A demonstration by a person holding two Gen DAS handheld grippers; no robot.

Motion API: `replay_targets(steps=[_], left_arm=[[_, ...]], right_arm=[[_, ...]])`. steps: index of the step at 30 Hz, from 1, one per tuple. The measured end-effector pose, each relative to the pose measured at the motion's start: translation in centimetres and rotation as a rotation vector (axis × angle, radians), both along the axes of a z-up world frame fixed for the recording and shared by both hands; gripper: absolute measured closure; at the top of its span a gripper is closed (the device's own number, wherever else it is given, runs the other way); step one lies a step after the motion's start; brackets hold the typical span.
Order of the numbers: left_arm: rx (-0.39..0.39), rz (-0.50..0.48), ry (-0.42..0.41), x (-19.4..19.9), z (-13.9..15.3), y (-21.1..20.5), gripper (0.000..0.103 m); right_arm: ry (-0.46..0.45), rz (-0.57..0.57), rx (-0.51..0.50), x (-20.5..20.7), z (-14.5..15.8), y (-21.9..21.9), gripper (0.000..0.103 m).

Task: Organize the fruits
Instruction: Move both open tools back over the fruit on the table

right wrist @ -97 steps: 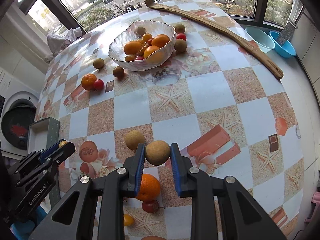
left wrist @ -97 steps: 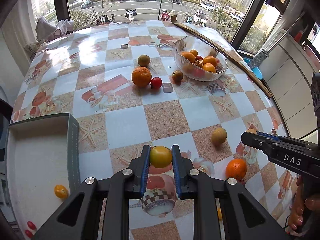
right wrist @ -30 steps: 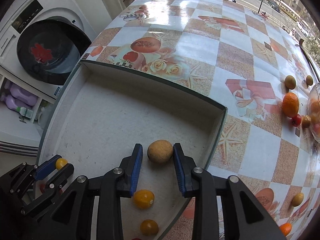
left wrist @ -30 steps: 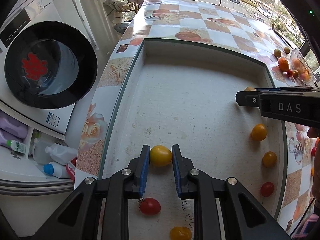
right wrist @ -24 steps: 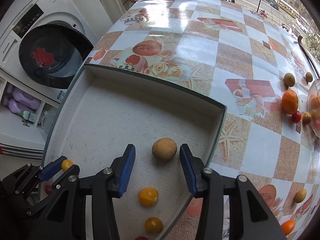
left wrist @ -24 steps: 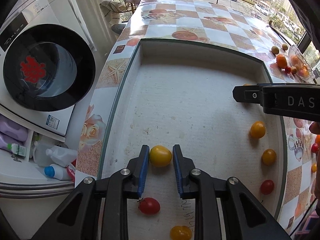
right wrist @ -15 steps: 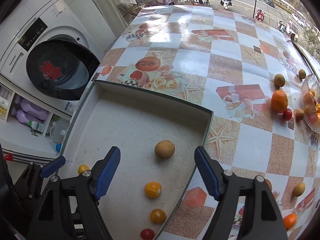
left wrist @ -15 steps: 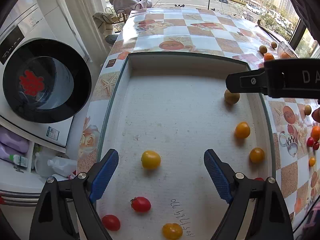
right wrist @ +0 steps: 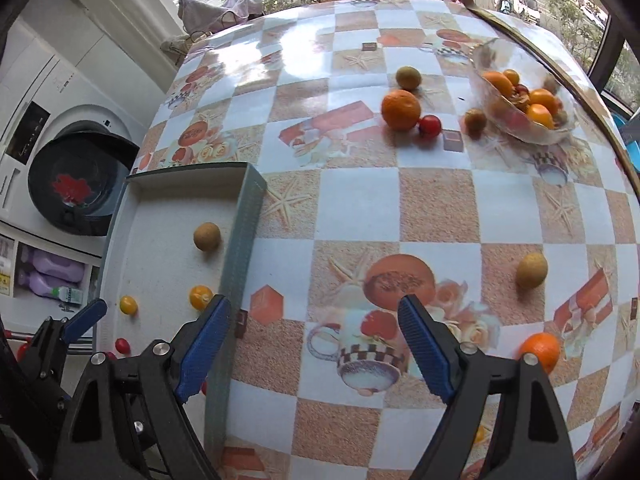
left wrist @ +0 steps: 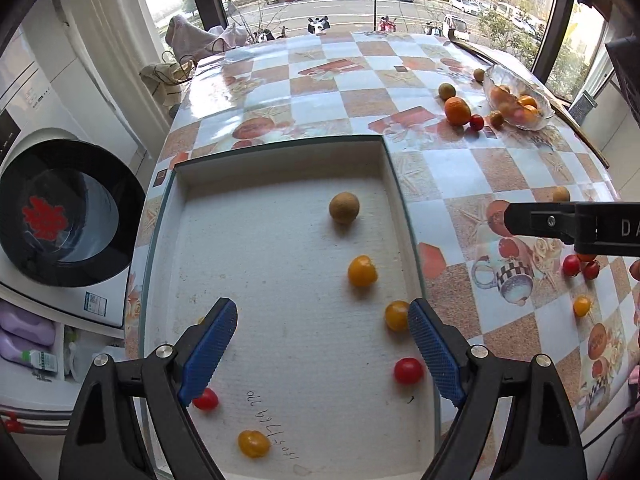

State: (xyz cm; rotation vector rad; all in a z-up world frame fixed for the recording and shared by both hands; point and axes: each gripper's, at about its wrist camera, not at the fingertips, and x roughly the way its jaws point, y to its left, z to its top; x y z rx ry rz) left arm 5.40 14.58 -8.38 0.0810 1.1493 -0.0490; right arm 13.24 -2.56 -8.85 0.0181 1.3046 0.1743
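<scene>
Left gripper (left wrist: 322, 350) spread wide above the white tray (left wrist: 394, 184), nothing between the blue pads (left wrist: 208, 346). Nearest in the tray: a yellow tomato (left wrist: 253, 443) beside handwritten digits, a red cherry tomato (left wrist: 205, 399) by the left pad, another red one (left wrist: 408, 371) near the right pad. Farther in: two orange-yellow tomatoes (left wrist: 362, 271), then a brown round fruit (left wrist: 344, 208) lying alone toward the tray's far wall. Right gripper (right wrist: 314, 348) likewise agape and empty, poised over the checkered tablecloth (right wrist: 360, 200) just beside the tray's green-edged wall. On the cloth close by: an orange (right wrist: 540, 351) near the right finger and a brown fruit (right wrist: 531, 270) beyond it. At the far side: a large orange (right wrist: 401, 109) touching a red tomato (right wrist: 430, 125), a greenish fruit (right wrist: 408, 77) behind them, and a glass bowl (right wrist: 496, 120) holding assorted fruit. Off the table's left edge, a washing machine (left wrist: 68, 212).
</scene>
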Motion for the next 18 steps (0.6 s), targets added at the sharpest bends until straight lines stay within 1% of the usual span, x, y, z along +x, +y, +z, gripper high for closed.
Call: replay_targets(steps=[6,10,13,18], left_arm=[[-0.024,-0.099,-0.011,-0.2,1.1,-4.7,0.015],[-0.032,-0.174,0.0,-0.2,0.8,-8.1,0.015],[-0.048,-0.204,0.015,0.1,0.3,-10.3,0.015],[-0.078,-0.212,0.023,1.7,0.1,-12.7,0.015]], right_arm=[[-0.012,-0.126,-0.071,-3.1,1.1,-7.5,0.015],[-0.006,-0.213,-0.097,-4.4,1.2,-11.9,0.015],[0.008,-0.254,-0.098,-4.7,0.8,-14.1,0.015],[0.017,-0.255,-0.084,-4.2,0.2,-15.5,0.015]])
